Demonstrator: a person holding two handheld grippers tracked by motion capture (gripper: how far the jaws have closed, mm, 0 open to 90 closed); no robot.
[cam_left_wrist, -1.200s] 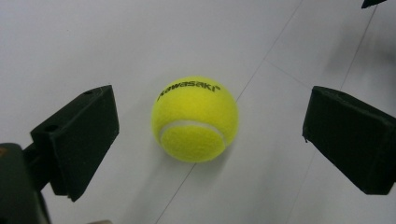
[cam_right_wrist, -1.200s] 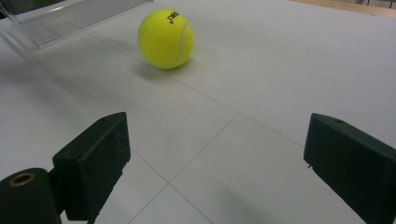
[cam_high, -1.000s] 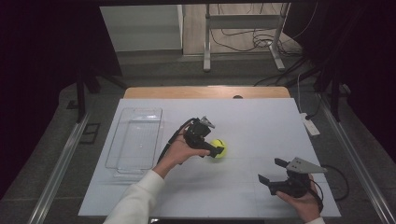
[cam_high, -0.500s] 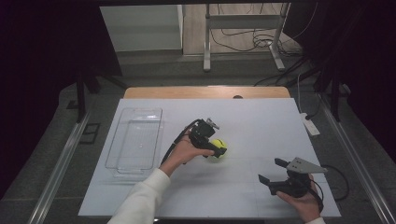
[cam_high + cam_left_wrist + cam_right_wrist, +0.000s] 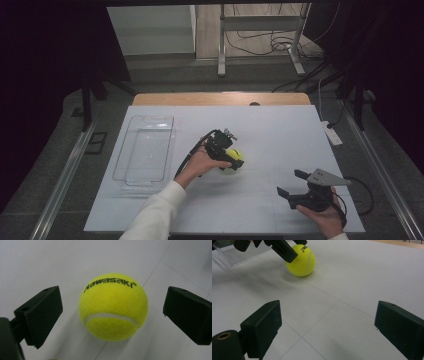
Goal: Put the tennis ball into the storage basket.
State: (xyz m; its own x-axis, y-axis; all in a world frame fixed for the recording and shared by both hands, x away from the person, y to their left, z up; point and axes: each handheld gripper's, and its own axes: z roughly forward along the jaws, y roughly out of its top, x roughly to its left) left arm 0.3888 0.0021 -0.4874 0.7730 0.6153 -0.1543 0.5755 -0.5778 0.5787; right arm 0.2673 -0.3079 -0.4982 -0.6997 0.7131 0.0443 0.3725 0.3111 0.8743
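Observation:
A yellow tennis ball printed "Kawasaki" rests on the white table near its middle. My left gripper is lowered over the ball with its jaws open on either side; there is a gap between each jaw and the ball. My right gripper is held near the front right of the table, open with nothing between its jaws, well apart from the ball. The left gripper's black jaws also appear far off in the right gripper view, just above the ball.
A clear plastic tray lies on the left part of the table, empty. A white power strip sits at the right edge. A bare wooden strip runs along the far edge.
My left gripper has moved right and down onto the ball, so its jaws now straddle it. The right gripper has stayed still.

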